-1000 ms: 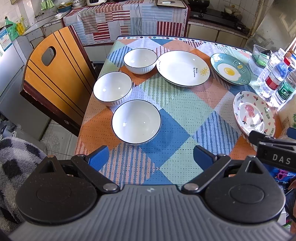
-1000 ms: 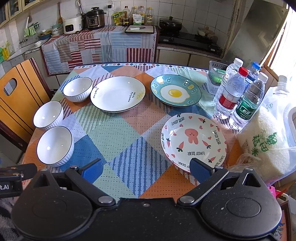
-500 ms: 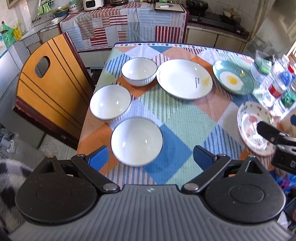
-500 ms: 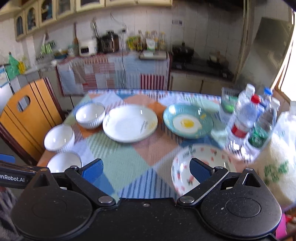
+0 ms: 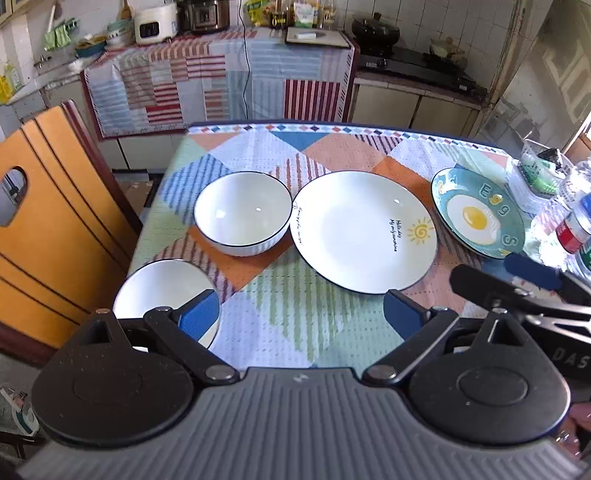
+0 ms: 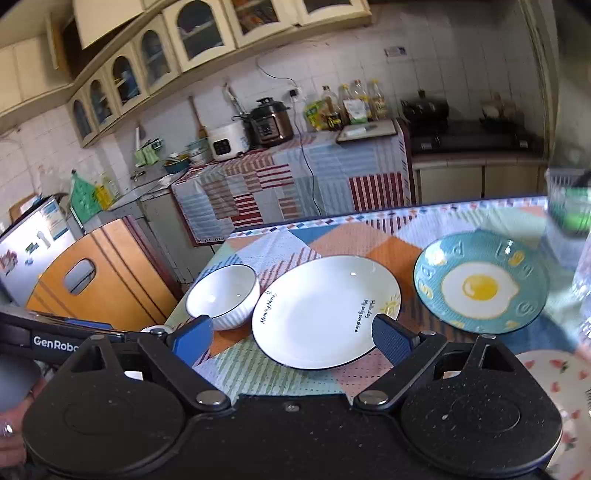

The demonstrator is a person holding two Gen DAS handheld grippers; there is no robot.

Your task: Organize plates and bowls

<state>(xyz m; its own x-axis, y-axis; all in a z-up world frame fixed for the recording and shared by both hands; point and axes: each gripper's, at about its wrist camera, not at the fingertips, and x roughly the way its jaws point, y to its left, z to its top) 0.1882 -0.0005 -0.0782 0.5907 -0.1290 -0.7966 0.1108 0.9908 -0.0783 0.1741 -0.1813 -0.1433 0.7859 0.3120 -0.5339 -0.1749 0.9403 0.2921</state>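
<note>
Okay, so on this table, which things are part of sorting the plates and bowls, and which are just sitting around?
Part of the job:
far white bowl
near white bowl
white sun plate
teal egg plate
pink bear plate

Just lying about:
water bottles
green basket
wooden chair
rice cooker

White plate (image 5: 364, 230): a sun drawing beside handwritten lines, "Hello day" and "My only sunshine"; the script on its opposite rim I cannot read. Teal egg plate (image 5: 478, 212): raised letters "E", "g", "S". My left gripper (image 6: 55, 341) reads "GenRobo", cut off; my right gripper (image 5: 569, 360) reads "DAS".
</note>
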